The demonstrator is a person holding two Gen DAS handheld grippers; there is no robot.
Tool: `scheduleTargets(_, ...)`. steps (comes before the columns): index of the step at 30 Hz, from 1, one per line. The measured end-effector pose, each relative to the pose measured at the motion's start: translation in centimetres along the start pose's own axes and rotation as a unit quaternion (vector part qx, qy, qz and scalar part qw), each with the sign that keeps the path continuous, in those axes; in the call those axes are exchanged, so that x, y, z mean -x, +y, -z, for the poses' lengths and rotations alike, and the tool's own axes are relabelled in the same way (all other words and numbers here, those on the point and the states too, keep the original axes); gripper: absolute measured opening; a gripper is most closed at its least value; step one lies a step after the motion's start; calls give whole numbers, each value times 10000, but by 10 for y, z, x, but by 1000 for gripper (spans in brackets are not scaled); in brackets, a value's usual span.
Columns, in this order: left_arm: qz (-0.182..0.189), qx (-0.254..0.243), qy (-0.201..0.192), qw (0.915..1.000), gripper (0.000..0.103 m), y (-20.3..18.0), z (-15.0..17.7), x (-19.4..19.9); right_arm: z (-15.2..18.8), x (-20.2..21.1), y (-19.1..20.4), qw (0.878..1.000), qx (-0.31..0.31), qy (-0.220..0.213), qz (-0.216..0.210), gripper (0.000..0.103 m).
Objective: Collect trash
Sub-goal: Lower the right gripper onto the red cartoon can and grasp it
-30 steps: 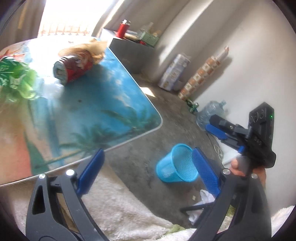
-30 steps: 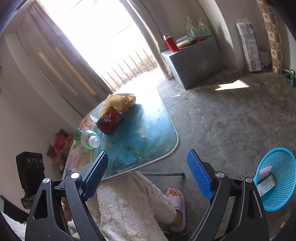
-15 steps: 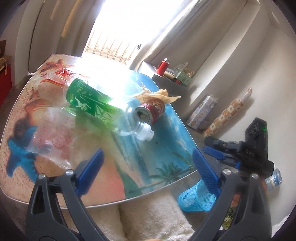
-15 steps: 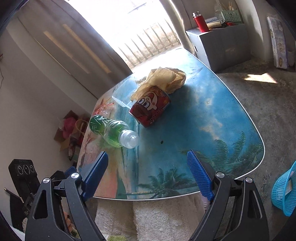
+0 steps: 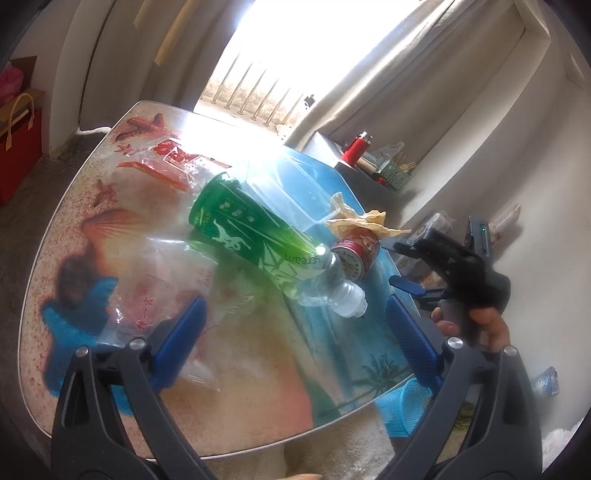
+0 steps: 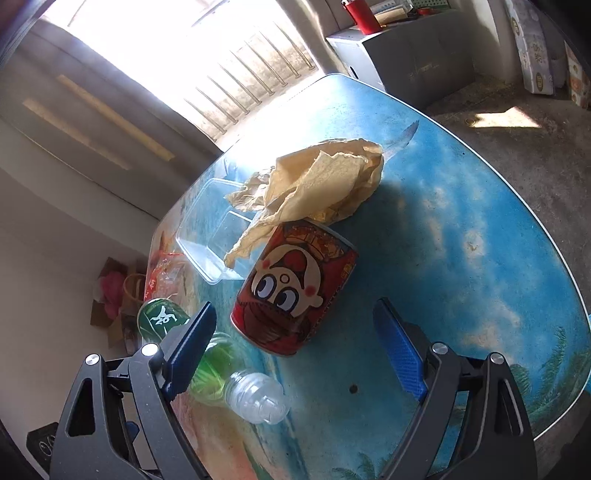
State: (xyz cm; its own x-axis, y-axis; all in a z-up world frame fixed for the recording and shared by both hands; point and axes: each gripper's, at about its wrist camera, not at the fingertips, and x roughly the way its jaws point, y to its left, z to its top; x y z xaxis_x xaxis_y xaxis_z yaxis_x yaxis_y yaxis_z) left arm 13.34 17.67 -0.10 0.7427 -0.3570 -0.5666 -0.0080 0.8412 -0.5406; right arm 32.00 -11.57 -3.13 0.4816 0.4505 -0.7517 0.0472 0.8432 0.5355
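— Left gripper [image 5: 295,328]? 
— Jaws wide, nothing between them, hovering over the near part of the desk [image 5: 74,236], above a clear plastic bag [image 5: 147,295] lying flat on the beach print.

— Right gripper [image 6: 295,347]? 
— Jaws wide too, empty, poised just in front of a red cartoon-face can [image 6: 295,291] lying on its side.

— Rest of the trash? 
— Green-labelled plastic bottle [image 5: 258,236] on its side, capless neck toward the near edge, just beside the can. Crumpled tan paper [image 6: 321,177] draped over the can's far end. Clear plastic container [image 6: 207,236] behind, touching the paper. Red-printed wrapper [image 5: 166,162] further back on the desk, well apart from the can.

— Bin? 
— Blue mesh basket [image 5: 402,406] on the floor below the desk's near right corner, partly hidden by the left gripper's finger.

— Beyond the desk? 
— Red flask [image 6: 360,13] on a grey cabinet [image 6: 413,59] near the wall.
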Motion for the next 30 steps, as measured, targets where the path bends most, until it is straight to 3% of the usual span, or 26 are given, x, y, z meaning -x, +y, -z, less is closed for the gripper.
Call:
scheduleTargets(10, -318, 138, 117, 9993, 93, 26, -6, 6, -16, -54, -1, 9984, -519, 189, 131, 84)
scheduleTargets(14, -369, 64, 128, 9992, 93, 26, -7, 7, -12, -61, -4, 9983, -583, 74, 49, 77)
scheduleTargets(30, -220, -54, 406, 9989, 93, -4, -6, -25, 5, -22, -50, 9986, -447, 128, -240, 73)
